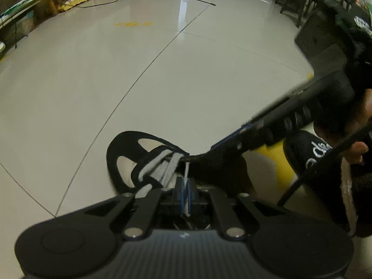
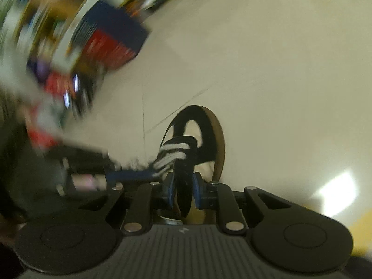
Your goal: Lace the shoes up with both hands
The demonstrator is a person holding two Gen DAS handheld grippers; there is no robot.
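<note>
Limp, thin lace (image 1: 186,174) pinched in left claw (image 1: 186,194) at lower centre; right claw (image 2: 183,190) narrowly apart around soft tongue (image 2: 182,186).

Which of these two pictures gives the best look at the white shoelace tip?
The left wrist view. There the white lace tip stands sharp, pinched between the blue pads of the left tool, just by the shoe. The right wrist view is blurred; it shows the white laces crossing the shoe, but I cannot make out the tip.
</note>
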